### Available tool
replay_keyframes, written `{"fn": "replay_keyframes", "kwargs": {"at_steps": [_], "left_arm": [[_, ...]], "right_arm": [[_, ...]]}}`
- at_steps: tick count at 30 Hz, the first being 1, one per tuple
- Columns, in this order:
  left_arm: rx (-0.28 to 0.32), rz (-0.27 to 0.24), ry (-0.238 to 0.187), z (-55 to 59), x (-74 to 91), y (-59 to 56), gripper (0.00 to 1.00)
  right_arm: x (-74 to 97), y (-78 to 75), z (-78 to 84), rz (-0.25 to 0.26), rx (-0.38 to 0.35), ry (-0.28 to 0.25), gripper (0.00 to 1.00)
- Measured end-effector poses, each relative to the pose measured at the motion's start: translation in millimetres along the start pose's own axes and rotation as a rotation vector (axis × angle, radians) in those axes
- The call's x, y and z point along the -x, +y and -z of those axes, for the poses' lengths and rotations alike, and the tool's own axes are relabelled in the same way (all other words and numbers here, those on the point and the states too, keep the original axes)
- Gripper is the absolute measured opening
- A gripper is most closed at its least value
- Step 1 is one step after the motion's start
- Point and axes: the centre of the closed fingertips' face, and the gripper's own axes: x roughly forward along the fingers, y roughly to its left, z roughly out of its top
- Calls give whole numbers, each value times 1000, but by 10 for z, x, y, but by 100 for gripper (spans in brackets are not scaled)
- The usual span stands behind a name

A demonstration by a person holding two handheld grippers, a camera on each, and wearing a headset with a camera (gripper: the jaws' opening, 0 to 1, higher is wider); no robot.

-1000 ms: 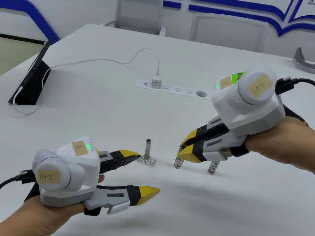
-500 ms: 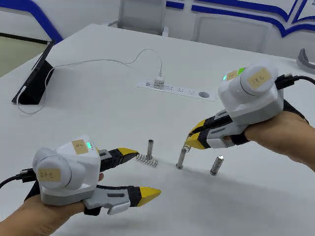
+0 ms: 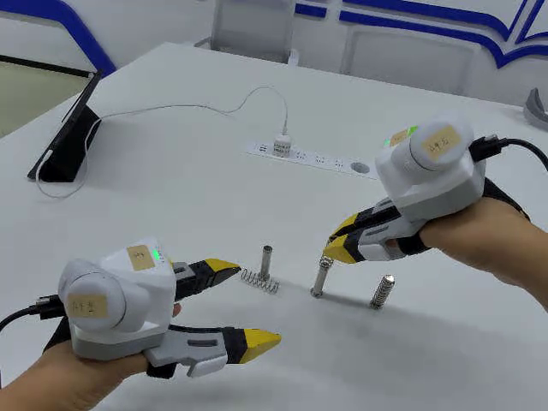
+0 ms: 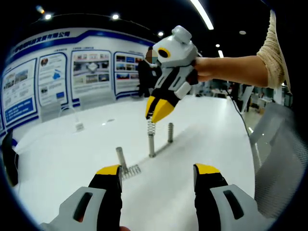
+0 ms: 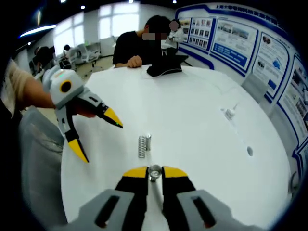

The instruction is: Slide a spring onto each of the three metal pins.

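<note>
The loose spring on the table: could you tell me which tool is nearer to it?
Left. The left tool lies just beside the loose spring; the right tool is atop the middle pin, farther off.

The headset camera looks down over the table [image 3: 154, 171]. The left gripper [image 3: 257, 305] camera, low at eight o'clock, faces two; the right gripper [image 3: 330, 251] camera faces eight. All share the middle pin [image 3: 319, 281].

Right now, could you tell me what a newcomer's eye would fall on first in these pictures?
The right hand-held gripper, at centre right, pinches a spring onto the top of the middle metal pin. Lower left, the left hand-held gripper hangs open near a bare pin with a loose spring lying at its foot. The rightmost pin already wears a third spring.
</note>
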Motion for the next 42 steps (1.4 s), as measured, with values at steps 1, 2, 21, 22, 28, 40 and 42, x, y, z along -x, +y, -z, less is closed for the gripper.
{"fn": "replay_keyframes", "kwargs": {"at_steps": [1,2,21,22,28,40,42], "left_arm": [[1,-1,0,1,1,1,61],[1,-1,0,1,3,2,61],[12,-11,8,48,37,7,61],[12,-12,9,50,37,8,61],[11,-15,8,50,37,17,61],[13,-18,8,57,51,37,61],[12,-19,7,53,49,41,61]], "right_arm": [[-7,-5,5,-1,0,1,12],[-15,-7,11,-2,-2,3,12],[-351,-58,295,-15,-49,58,12],[-364,-59,309,-15,-53,58,12],[-408,-48,344,-11,-55,64,12],[-441,-71,366,0,-62,66,13],[-439,-69,361,0,-61,64,16]]}}
